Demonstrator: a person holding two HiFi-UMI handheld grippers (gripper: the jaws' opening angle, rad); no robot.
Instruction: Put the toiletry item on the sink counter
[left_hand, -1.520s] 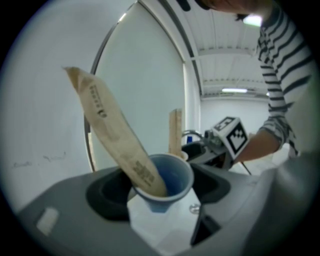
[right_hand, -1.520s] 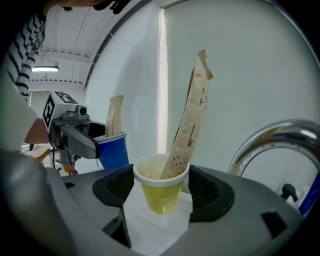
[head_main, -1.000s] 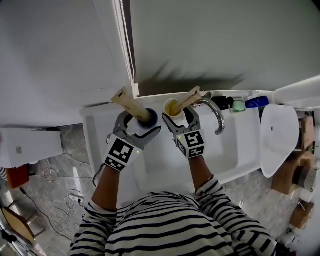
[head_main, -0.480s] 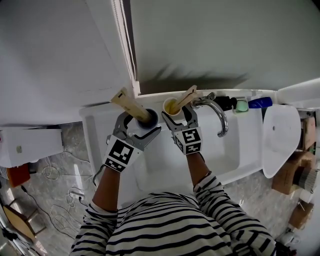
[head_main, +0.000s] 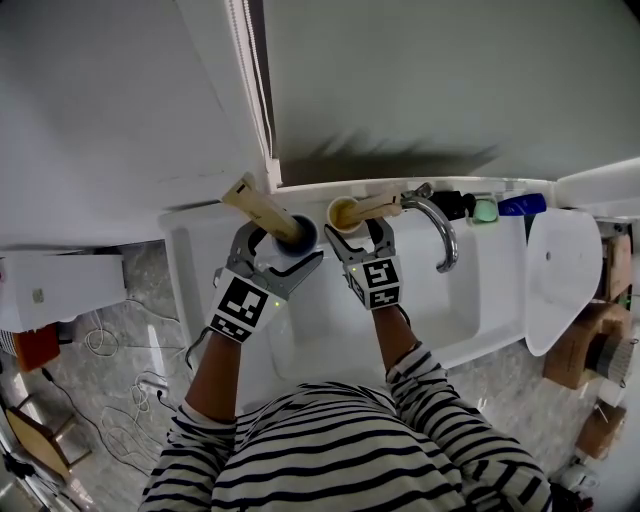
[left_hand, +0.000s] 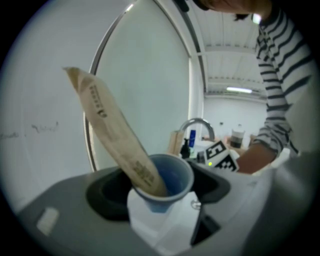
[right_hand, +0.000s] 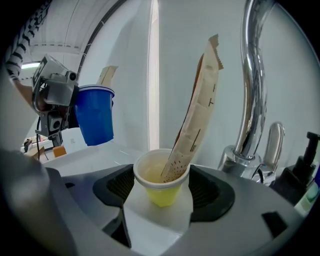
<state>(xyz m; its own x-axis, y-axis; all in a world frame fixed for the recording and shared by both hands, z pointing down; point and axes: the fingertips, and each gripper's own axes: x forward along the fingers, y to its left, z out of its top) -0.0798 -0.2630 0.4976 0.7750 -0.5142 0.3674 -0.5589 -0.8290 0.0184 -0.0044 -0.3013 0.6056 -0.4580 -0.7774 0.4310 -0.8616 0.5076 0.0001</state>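
A blue cup (head_main: 296, 235) with a tan paper-wrapped packet (head_main: 258, 205) leaning out of it sits between the jaws of my left gripper (head_main: 270, 258), which is shut on it at the sink counter's (head_main: 195, 250) back left. From the right gripper view, the blue cup (right_hand: 95, 114) hangs clear above the counter. My right gripper (head_main: 360, 240) is shut on a yellow cup (head_main: 343, 213) holding a second tan packet (head_main: 378, 207), which tips right toward the faucet (head_main: 437, 228). Up close, the yellow cup (right_hand: 161, 185) fills the gap between the pads and its packet (right_hand: 197, 120) stands tall.
The white basin (head_main: 330, 320) lies below both grippers. Behind the faucet stand a black pump (head_main: 452, 205), a green item (head_main: 479, 211) and a blue bottle (head_main: 520, 204). A white oval lid-like shape (head_main: 560, 275) lies right of the sink. Wall and mirror frame rise behind.
The packet in the yellow cup has swung from leaning up-right to lying over toward the faucet. The right gripper shifted slightly left. The left gripper and blue cup stayed put.
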